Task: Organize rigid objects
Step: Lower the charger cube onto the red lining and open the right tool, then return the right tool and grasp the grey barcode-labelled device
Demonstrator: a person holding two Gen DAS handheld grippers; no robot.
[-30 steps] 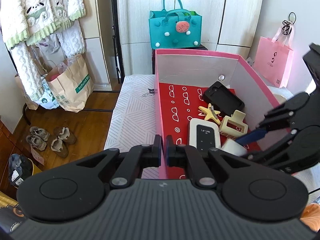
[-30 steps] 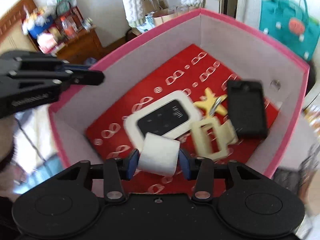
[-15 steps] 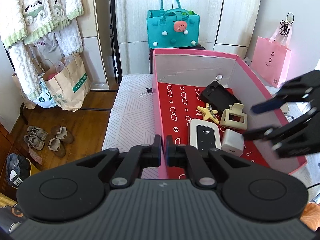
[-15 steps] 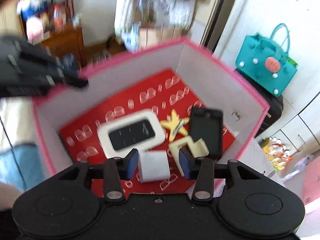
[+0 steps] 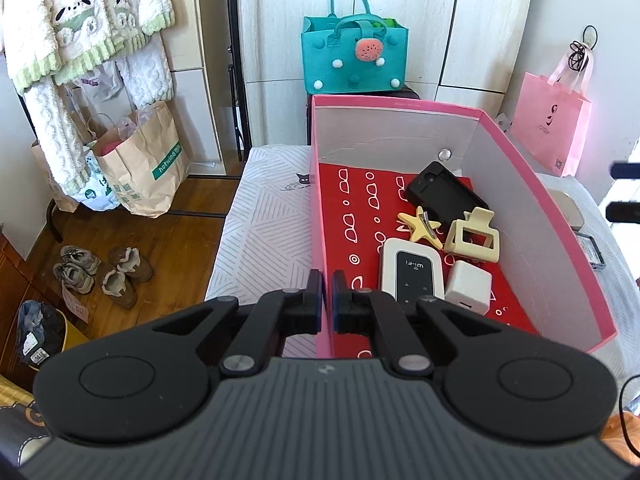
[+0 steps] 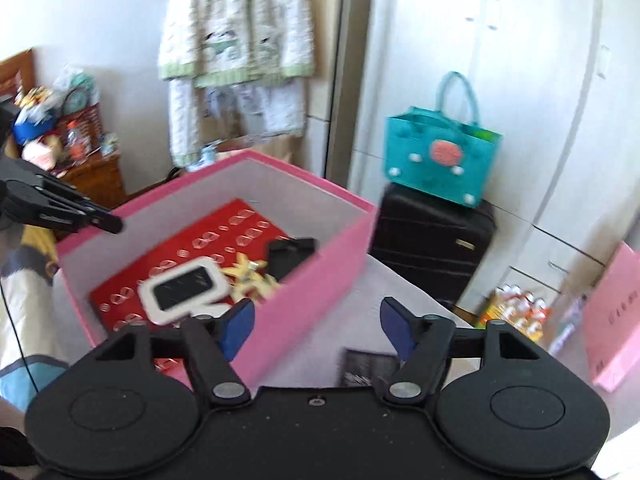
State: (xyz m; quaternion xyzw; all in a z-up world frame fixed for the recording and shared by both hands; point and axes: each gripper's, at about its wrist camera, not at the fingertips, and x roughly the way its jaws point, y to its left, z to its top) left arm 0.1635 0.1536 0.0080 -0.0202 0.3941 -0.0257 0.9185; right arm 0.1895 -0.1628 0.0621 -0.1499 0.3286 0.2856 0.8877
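Note:
A pink box [image 5: 520, 160] with a red patterned floor holds a white charger cube [image 5: 468, 286], a white Wi-Fi device [image 5: 411, 270], a cream claw clip [image 5: 472, 236], a yellow star clip [image 5: 423, 226] and a black case [image 5: 444, 192]. My left gripper [image 5: 327, 300] is shut on the box's near left wall. My right gripper [image 6: 316, 324] is open and empty, above the box's right wall [image 6: 312, 292]; its fingertips [image 5: 624, 192] show at the right edge of the left wrist view.
A dark flat object [image 6: 368, 368] lies on the white bed cover [image 5: 260, 220] right of the box, below my right gripper. A teal bag [image 5: 356, 60] on a black suitcase [image 6: 432, 240] stands behind. A pink bag [image 5: 552, 132] is at the right. Shoes [image 5: 100, 272] lie on the floor.
My right gripper let go of the white charger cube, which now lies in the box, then opened wide and drew back to the right, out of the box. The left gripper kept still.

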